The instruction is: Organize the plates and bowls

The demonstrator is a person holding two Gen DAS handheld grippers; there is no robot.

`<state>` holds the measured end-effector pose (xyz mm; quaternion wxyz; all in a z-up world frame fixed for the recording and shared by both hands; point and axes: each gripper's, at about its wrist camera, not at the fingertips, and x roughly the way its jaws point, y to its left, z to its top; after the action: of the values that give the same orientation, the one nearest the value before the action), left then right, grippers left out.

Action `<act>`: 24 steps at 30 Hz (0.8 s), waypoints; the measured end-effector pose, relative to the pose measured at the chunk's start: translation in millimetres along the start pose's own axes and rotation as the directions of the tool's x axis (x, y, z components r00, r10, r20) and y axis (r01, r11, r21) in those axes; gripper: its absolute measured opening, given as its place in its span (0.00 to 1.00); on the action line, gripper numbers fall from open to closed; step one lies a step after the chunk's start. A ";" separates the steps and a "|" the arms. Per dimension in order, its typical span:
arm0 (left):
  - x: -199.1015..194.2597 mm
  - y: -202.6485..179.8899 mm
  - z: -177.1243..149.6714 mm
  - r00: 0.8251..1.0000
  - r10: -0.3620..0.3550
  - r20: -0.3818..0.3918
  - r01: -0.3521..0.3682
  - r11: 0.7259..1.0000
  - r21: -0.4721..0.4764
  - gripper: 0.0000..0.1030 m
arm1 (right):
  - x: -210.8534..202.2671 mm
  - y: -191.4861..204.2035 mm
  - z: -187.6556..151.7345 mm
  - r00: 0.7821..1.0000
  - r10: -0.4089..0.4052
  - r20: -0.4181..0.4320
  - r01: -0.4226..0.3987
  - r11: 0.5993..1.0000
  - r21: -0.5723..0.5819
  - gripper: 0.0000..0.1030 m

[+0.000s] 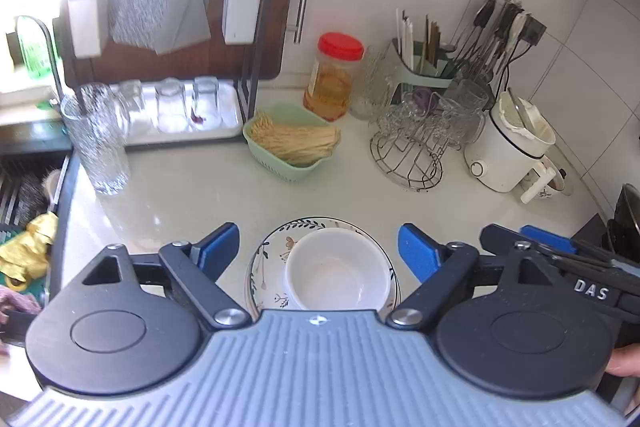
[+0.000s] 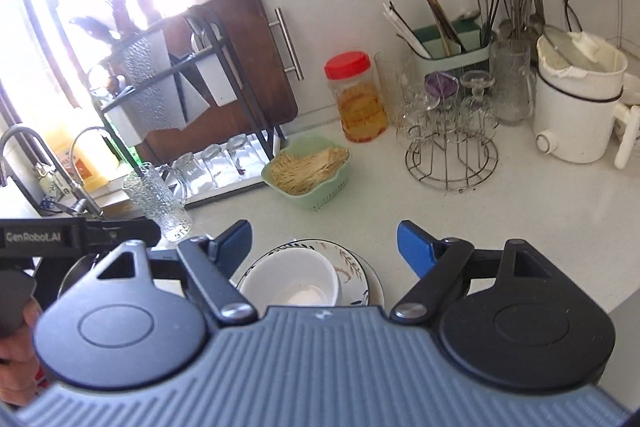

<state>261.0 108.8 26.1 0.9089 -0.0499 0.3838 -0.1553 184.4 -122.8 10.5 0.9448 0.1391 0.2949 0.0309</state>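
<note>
A white bowl (image 1: pixel 338 269) sits in a floral-rimmed plate (image 1: pixel 276 247) on the white counter, close under both cameras. My left gripper (image 1: pixel 318 247) is open, with its blue fingertips on either side of the bowl and plate, above them. My right gripper (image 2: pixel 324 247) is open too, above the same bowl (image 2: pixel 296 283) and plate (image 2: pixel 356 267). Its fingertip (image 1: pixel 548 239) shows at the right of the left wrist view. Neither gripper holds anything.
A green basket of toothpicks (image 1: pixel 292 143), a red-lidded jar (image 1: pixel 334 83), a wire rack of glasses (image 1: pixel 416 143), a white kettle (image 1: pixel 512 147) and a tall glass (image 1: pixel 100 139) stand behind. A dish rack with upturned glasses (image 1: pixel 176 107) and the sink (image 1: pixel 28 195) are at the left.
</note>
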 end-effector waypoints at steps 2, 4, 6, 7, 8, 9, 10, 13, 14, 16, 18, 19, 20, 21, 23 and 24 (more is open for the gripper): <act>-14.5 -5.6 -6.2 1.000 0.012 0.015 -0.012 1.000 0.007 0.90 | -14.3 1.9 -2.6 1.000 -0.006 0.023 0.007 1.000 -0.015 0.98; -28.5 -9.6 -15.0 1.000 0.008 0.024 -0.008 1.000 0.004 0.90 | -25.5 0.6 -5.3 0.999 0.018 0.030 -0.018 1.000 -0.023 1.00; -39.7 -13.3 -24.2 1.000 0.014 0.026 -0.014 1.000 0.004 0.90 | -36.1 -2.6 -9.4 0.999 0.017 0.028 -0.017 1.000 -0.014 1.00; -45.0 -16.0 -28.9 0.999 0.021 0.027 -0.022 1.000 0.011 0.90 | -41.1 -3.3 -11.1 0.999 0.014 0.031 -0.014 1.000 -0.016 1.00; -50.1 -18.5 -34.9 0.999 0.031 0.028 -0.031 0.999 0.019 0.90 | -47.2 -3.4 -13.8 0.999 0.011 0.035 -0.011 1.000 -0.023 1.00; -54.5 -21.1 -40.6 0.999 0.038 0.029 -0.039 0.999 0.025 0.90 | -53.8 -3.2 -16.7 0.999 0.009 0.039 -0.008 1.000 -0.028 1.00; -59.2 -23.6 -45.1 0.999 0.044 0.032 -0.045 0.999 0.030 0.90 | -59.6 -3.4 -19.4 0.999 0.011 0.042 -0.010 1.000 -0.030 1.00; -73.5 -32.1 -59.7 0.997 0.062 0.041 -0.064 0.997 0.039 0.90 | -76.7 -5.4 -28.2 0.999 0.022 0.043 -0.021 0.999 -0.025 1.00; -78.0 -35.1 -64.5 0.997 0.068 0.044 -0.070 0.997 0.039 0.90 | -82.3 -5.5 -31.1 0.999 0.028 0.047 -0.026 0.999 -0.026 1.00; -86.9 -40.9 -73.5 0.996 0.080 0.050 -0.082 0.996 0.039 0.90 | -94.2 -4.8 -37.4 0.998 0.031 0.054 -0.029 0.999 -0.028 1.00; -95.5 -46.8 -81.8 0.995 0.087 0.056 -0.089 0.995 0.041 0.90 | -104.9 -3.6 -43.5 0.997 0.040 0.060 -0.038 0.999 -0.036 1.00; -99.2 -49.5 -85.7 0.994 0.092 0.057 -0.094 0.995 0.043 0.90 | -109.3 -2.9 -46.3 0.997 0.046 0.062 -0.044 0.998 -0.041 1.00; -103.1 -53.0 -89.9 0.993 0.099 0.060 -0.102 0.994 0.044 0.91 | -113.4 -2.1 -49.3 0.997 0.049 0.063 -0.046 0.998 -0.048 1.00; -107.5 -55.7 -94.3 0.992 0.106 0.063 -0.109 0.993 0.045 0.91 | -117.1 -1.1 -52.3 0.997 0.048 0.063 -0.044 0.997 -0.055 1.00; -116.0 -60.6 -103.5 0.991 0.114 0.074 -0.117 0.992 0.044 0.91 | -124.0 -0.3 -58.0 0.997 0.053 0.062 -0.049 0.997 -0.067 1.00; -119.9 -62.2 -108.1 0.990 0.113 0.079 -0.117 0.992 0.042 0.91 | -127.4 -1.3 -60.9 0.996 0.060 0.061 -0.056 0.996 -0.069 1.00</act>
<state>89.9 91.4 45.2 0.9312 -0.0122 0.3474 -0.1095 44.9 -127.0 32.1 0.9564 0.1167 0.2598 0.0639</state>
